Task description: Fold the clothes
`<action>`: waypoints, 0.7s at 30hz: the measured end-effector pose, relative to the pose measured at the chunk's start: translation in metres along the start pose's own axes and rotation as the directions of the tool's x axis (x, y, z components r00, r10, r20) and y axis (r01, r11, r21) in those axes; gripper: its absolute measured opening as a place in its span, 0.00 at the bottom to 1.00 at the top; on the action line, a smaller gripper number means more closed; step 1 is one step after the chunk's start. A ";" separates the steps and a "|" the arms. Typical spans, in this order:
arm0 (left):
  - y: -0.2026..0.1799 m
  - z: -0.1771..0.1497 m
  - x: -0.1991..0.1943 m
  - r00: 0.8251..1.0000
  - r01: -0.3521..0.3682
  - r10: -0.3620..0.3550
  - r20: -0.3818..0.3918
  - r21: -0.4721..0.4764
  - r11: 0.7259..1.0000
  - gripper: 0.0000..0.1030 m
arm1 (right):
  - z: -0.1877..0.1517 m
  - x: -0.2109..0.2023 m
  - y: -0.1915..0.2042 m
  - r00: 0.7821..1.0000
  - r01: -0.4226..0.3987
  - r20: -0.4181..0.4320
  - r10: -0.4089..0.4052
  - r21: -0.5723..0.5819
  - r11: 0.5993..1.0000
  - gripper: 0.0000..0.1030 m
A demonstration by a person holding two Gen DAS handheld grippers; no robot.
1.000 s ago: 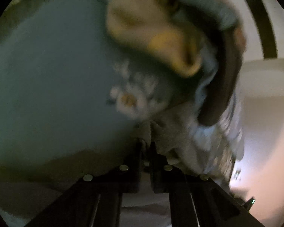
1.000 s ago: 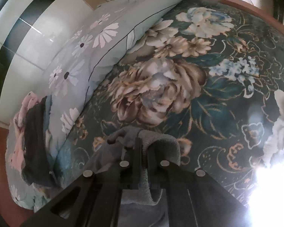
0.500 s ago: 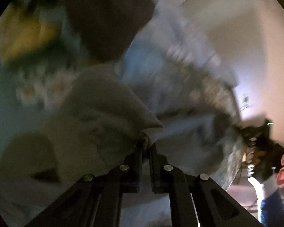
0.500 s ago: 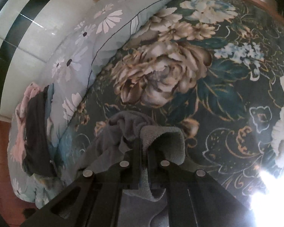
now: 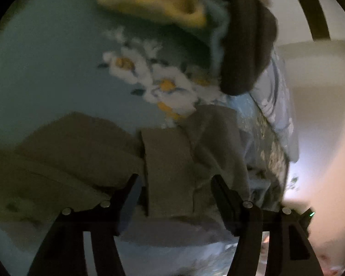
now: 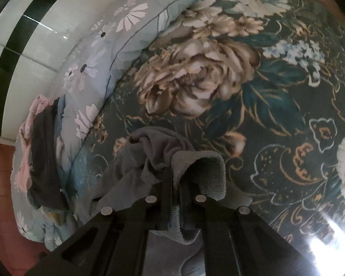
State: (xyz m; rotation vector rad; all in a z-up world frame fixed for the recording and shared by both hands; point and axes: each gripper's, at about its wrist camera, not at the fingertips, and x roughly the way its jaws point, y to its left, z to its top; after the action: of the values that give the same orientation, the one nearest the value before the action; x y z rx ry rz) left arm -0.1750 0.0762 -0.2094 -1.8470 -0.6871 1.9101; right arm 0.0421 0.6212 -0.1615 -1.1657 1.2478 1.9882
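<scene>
A grey knit garment (image 5: 172,158) lies crumpled on the bed in the left wrist view, looking brownish in the dim light. My left gripper (image 5: 174,179) stands open over it, one finger on each side of a fold, not gripping. In the right wrist view my right gripper (image 6: 175,172) is shut on the grey garment's ribbed edge (image 6: 202,163), and the rest of the cloth (image 6: 135,161) bunches to the left over the dark floral bedspread (image 6: 276,105).
A pale blue daisy-print quilt (image 6: 108,53) lies along the wall side of the bed. On it sit a dark garment (image 6: 43,156), a pink one (image 6: 25,142) and a yellow one (image 5: 163,0). A white tiled wall (image 6: 34,46) rises behind.
My left gripper has opened and let go of the grey garment, which now lies beneath it. The right gripper keeps its hold and has moved slightly closer to the bedspread.
</scene>
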 end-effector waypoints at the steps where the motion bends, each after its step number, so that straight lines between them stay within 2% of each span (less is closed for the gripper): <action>1: 0.000 0.000 0.002 1.000 -0.002 0.002 -0.003 -0.003 1.000 0.65 | -0.001 0.001 -0.001 1.000 0.000 -0.004 0.000 0.001 1.000 0.06; 7: 0.002 -0.003 0.017 1.000 -0.017 0.016 -0.019 -0.021 1.000 0.63 | -0.002 0.002 -0.003 1.000 0.004 -0.013 -0.004 0.011 1.000 0.06; 8: 0.002 -0.003 0.019 1.000 -0.019 0.018 -0.022 -0.024 1.000 0.58 | -0.003 0.002 -0.002 1.000 0.006 -0.014 -0.005 0.011 1.000 0.06; 10: 0.003 -0.004 0.024 0.999 -0.024 0.023 -0.028 -0.030 0.999 0.30 | -0.003 0.002 -0.001 1.000 0.008 -0.017 -0.008 0.009 1.000 0.06; 11: 0.003 -0.005 0.023 1.000 -0.022 0.021 -0.023 -0.031 0.999 0.08 | -0.003 0.003 -0.001 1.000 0.011 -0.020 -0.011 0.007 1.000 0.06; 12: 0.004 -0.006 0.018 1.000 -0.014 0.014 -0.006 -0.029 0.999 0.05 | -0.003 0.003 0.000 1.000 0.014 -0.021 -0.014 0.005 1.000 0.06; 17: 0.007 -0.005 -0.016 0.994 0.037 -0.034 0.101 -0.024 0.999 0.05 | -0.001 -0.001 0.005 1.000 0.021 -0.019 -0.021 -0.003 1.000 0.06; 19: 0.012 0.007 -0.046 0.981 0.045 -0.041 0.188 -0.016 0.999 0.04 | 0.002 -0.005 0.010 1.000 0.020 -0.009 -0.021 -0.022 1.000 0.06; 21: 0.018 0.022 -0.080 0.958 0.026 -0.023 0.286 -0.006 1.000 0.04 | 0.005 -0.010 0.017 1.000 0.017 0.002 -0.017 -0.042 0.999 0.06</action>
State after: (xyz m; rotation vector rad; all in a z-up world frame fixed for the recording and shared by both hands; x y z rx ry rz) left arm -0.1917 0.0124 -0.1560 -1.5732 -0.8056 2.1849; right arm 0.0327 0.6181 -0.1439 -1.1903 1.1970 2.0110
